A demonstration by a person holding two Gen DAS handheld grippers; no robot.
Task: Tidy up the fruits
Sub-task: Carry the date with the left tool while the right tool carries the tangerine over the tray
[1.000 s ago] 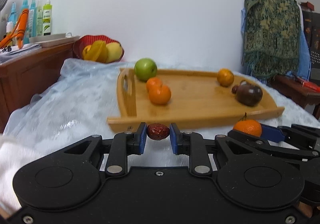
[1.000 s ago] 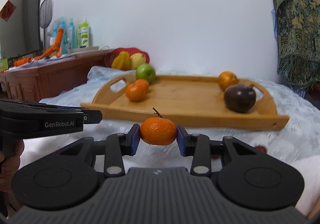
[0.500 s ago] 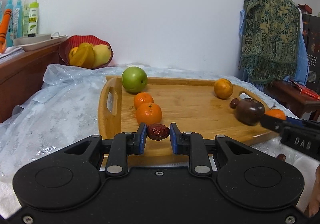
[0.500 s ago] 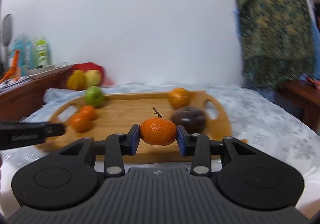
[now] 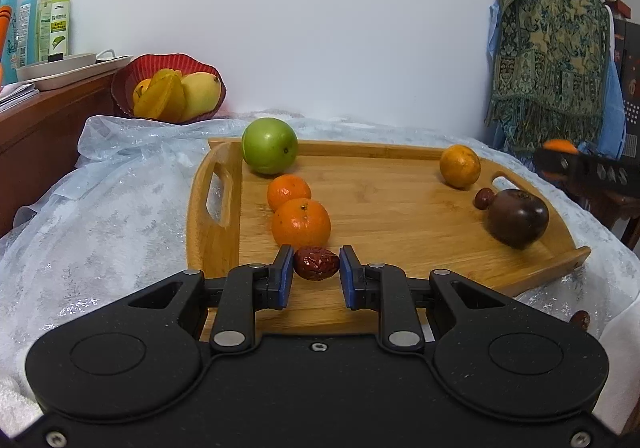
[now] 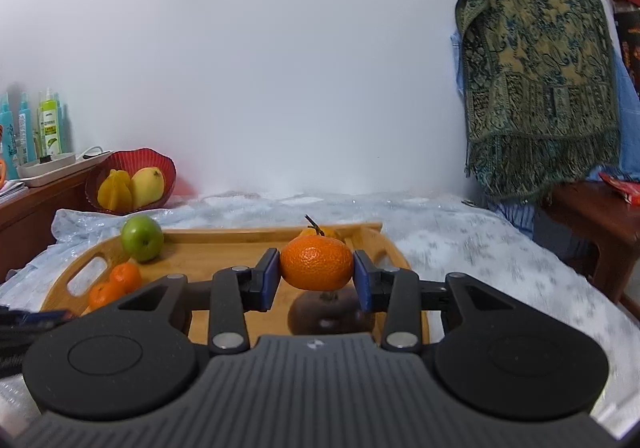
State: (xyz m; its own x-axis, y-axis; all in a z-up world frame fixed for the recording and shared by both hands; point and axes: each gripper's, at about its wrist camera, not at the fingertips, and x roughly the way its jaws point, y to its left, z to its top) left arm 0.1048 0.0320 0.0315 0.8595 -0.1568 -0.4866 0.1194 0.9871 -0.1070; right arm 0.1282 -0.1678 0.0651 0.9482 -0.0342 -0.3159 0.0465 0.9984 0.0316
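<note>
**Two fruits carried above the wooden tray**

While the left hand-held gripper (image 5: 316,272) is clamped on a wrinkled red date (image 5: 316,263), we see its blue pads pressing the fruit from both sides, just in front of the near edge of the wooden tray (image 5: 400,203). On the tray we find a green apple (image 5: 270,145) at the far left corner, two tangerines (image 5: 301,223) touching each other in front of it, a third orange fruit (image 5: 460,165) near the far right, and a dark purple fruit (image 5: 518,216) with a small red date (image 5: 483,199) just beside it. Another date (image 5: 581,319) lies off the tray on the pale cloth (image 5: 100,207) that covers the bench. The right hand-held gripper (image 6: 316,272) is clamped on a stemmed tangerine (image 6: 316,262), held above the tray's right end, directly over the dark purple fruit (image 6: 328,314). A red basket (image 5: 168,87) of yellow fruit stands behind the tray, by the wall.
</note>
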